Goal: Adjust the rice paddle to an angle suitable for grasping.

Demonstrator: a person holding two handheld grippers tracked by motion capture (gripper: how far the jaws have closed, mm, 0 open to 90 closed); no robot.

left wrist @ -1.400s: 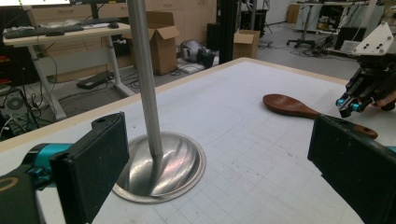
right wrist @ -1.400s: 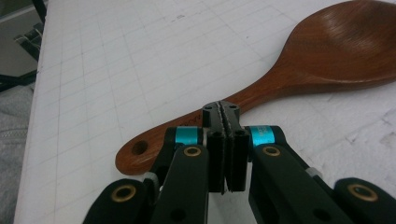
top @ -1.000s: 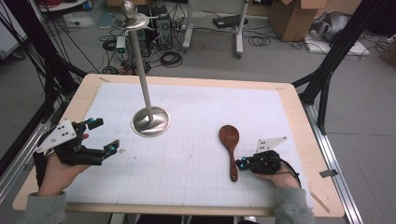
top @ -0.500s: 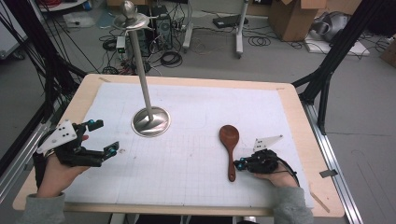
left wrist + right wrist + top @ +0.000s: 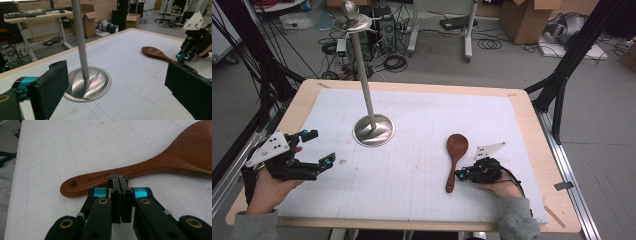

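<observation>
One marking was legible: "MARACOOK", possibly misread given the angle, stamped in dark capitals along the wooden spoon (image 5: 140,167) handle, near its hanging hole.

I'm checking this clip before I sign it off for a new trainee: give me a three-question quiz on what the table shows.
1. True or false: the right hand-held gripper has its jaws shut, with the wooden spoon lying just beyond their tips, not between them.
2. Which hand-held gripper has its jaws wide open? A) the left hand-held gripper B) the right one C) both
3. What stands on the white gridded mat between the left gripper and the far edge?

Key:
1. True.
2. A.
3. A metal stand: a round base with a tall upright pole.
</observation>
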